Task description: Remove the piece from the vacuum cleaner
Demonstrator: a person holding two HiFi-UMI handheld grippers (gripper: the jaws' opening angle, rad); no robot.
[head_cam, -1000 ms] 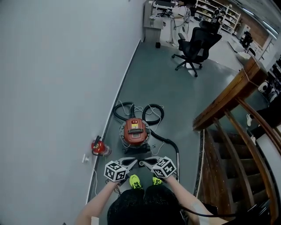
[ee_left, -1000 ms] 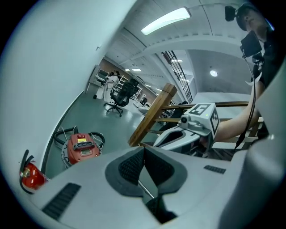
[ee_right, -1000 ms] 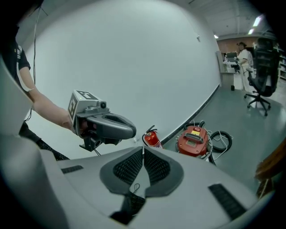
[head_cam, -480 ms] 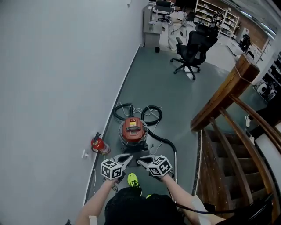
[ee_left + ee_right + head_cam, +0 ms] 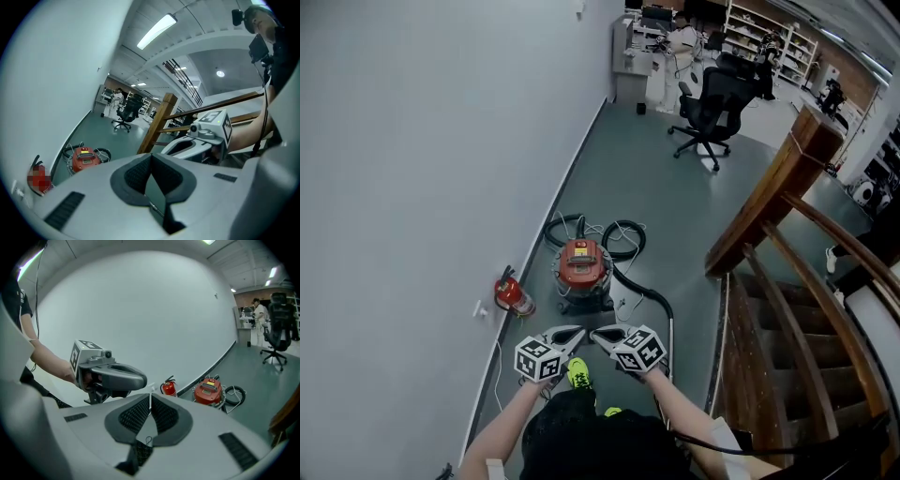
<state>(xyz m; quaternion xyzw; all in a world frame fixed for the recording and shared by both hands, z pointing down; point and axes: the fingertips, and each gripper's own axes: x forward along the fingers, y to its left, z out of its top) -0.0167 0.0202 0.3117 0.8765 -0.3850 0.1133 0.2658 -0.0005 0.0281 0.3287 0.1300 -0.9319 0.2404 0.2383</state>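
On grey floor by the wall, ahead of both grippers, sits the round red vacuum cleaner (image 5: 583, 265) w/ black hose (image 5: 642, 291) trailing round it, well apart from the hands. Left gripper (image 5: 572, 332) & right gripper (image 5: 598, 334): fingers clenched, nothing btwn them. Approach step, I'd judge: get close, crouch, spread fingers before reaching. Steady the body w/ one, pull the piece w/ the other; can't tell which piece from here. Mind loose cords nr the red fire extinguisher (image 5: 512, 295).

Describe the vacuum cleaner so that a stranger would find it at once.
Follow the grey wall to the floor opposite the wooden staircase. The vacuum cleaner stands there among black hose coils. Unlike the slim red fire extinguisher nearby, it is squat and orange-topped.
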